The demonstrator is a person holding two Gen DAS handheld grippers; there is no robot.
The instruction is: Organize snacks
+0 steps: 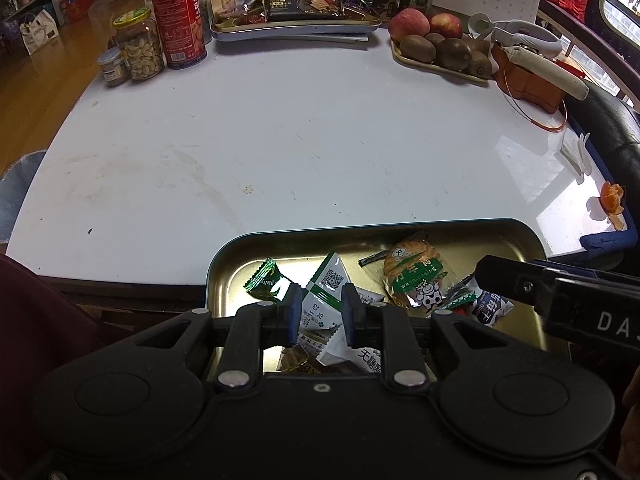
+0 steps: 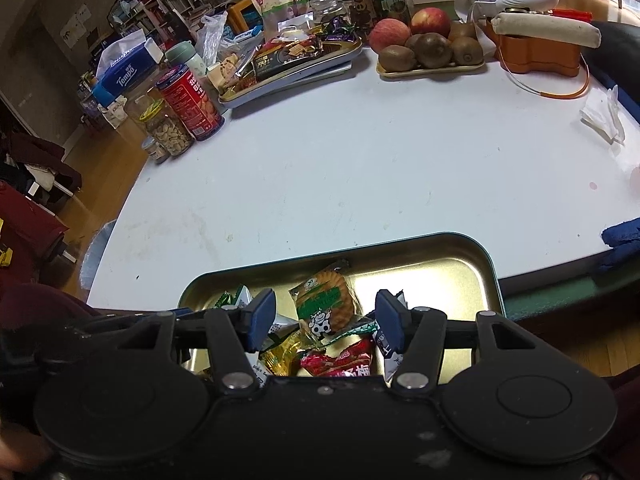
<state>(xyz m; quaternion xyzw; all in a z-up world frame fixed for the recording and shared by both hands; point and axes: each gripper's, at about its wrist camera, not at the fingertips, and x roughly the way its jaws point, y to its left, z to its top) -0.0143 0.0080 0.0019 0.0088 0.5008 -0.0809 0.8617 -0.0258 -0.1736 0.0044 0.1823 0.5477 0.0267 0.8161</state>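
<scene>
Metal tray (image 1: 516, 240) sits at the near edge of the white bench (image 1: 300, 128), overhanging it toward the camera. Inside: a round biscuit pack with green label (image 1: 416, 276), a green candy wrapper (image 1: 266, 280), a white-and-green sachet (image 1: 324, 300), a blue-and-white packet (image 1: 494, 312), and a red snack pack (image 2: 344, 360) seen only from the right wrist. Left tool (image 1: 321, 312) hovers low over the tray's left half, jaws parted with a narrow gap, the white sachet showing between them; can't tell if they touch it. Right tool (image 2: 325, 318) is over the tray middle, jaws spread wide and holding nothing, biscuit pack between them below. Far side of the bench: second tray (image 1: 296, 30) piled with wrapped snacks, a flat dish of kiwis and apples (image 1: 440, 46), a peanut jar (image 1: 140, 46), a red can (image 1: 178, 20). Tangerine peel (image 1: 612, 200) lies at the right edge.
</scene>
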